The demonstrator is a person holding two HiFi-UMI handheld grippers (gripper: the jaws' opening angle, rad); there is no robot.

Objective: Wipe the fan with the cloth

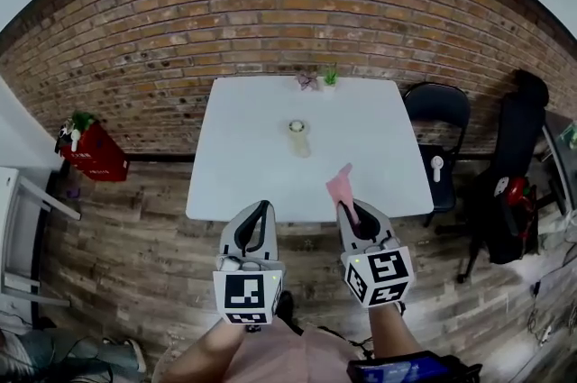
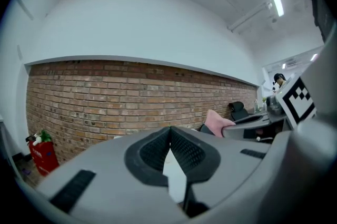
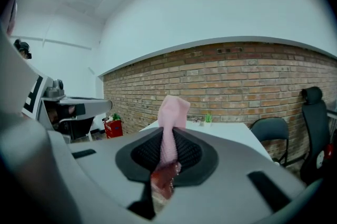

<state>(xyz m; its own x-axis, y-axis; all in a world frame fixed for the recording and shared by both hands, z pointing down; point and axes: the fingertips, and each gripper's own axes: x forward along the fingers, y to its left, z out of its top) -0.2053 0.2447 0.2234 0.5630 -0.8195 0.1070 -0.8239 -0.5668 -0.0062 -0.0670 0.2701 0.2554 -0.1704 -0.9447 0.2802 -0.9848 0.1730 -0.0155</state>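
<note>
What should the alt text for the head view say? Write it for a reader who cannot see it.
The right gripper pinches a pink cloth and the left gripper is shut and empty, both near the front edge of a white table. A small pale fan sits mid-table; a brick wall lies behind, a black chair to the right.

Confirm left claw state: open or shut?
Shut. Left claw: pads meet at the tips in its own view, nothing between them.
</note>
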